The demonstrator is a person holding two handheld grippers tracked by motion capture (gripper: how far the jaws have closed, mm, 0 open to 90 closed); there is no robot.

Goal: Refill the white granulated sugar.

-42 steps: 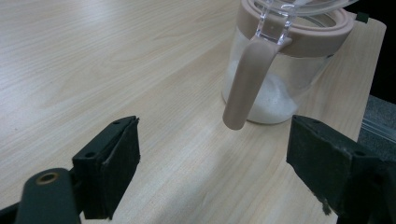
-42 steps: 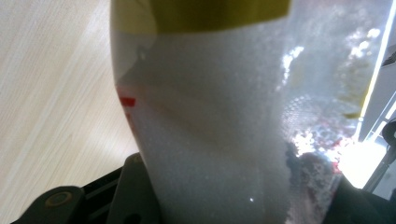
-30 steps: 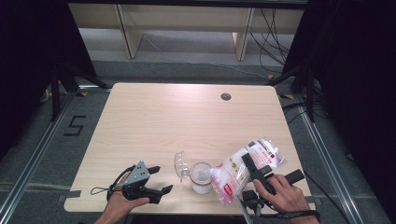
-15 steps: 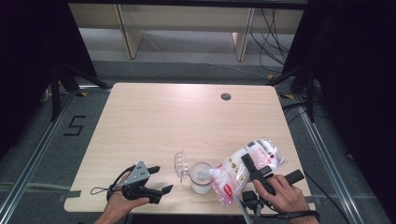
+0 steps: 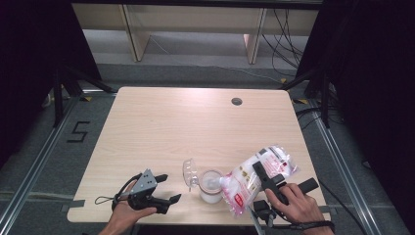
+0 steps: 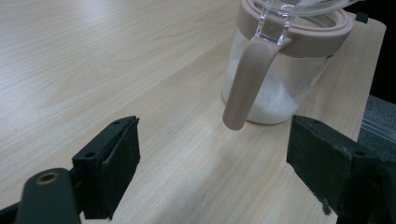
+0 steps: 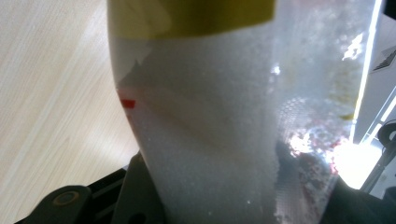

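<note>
Bag: a clear plastic bag [image 5: 257,177] of white grains, tilted with its mouth at the rim of the jar, close to the table's near edge toward the near right corner.
Right gripper: the right gripper [image 5: 268,178] has its fingers clenched on the bag, gripping it across the middle; the right gripper view shows the white-filled plastic pressed between them.
Jar: a clear jar [image 5: 211,186] with a beige collar and handle stands near the middle of the near edge, a layer of white grains in its bottom, its clear lid [image 5: 189,172] flipped open toward the left.
Left gripper: the left gripper [image 5: 165,187] rests by the near left corner, fingers [image 6: 109,170] released and spread wide with nothing between them, pointing at the jar's handle, near it but apart.
Open room: the far half of the table [image 5: 161,122] and its left side lie bare; a small round hole [image 5: 237,101] sits near the far edge.
Writing: red and yellow print on the bag, too blurred to read.
</note>
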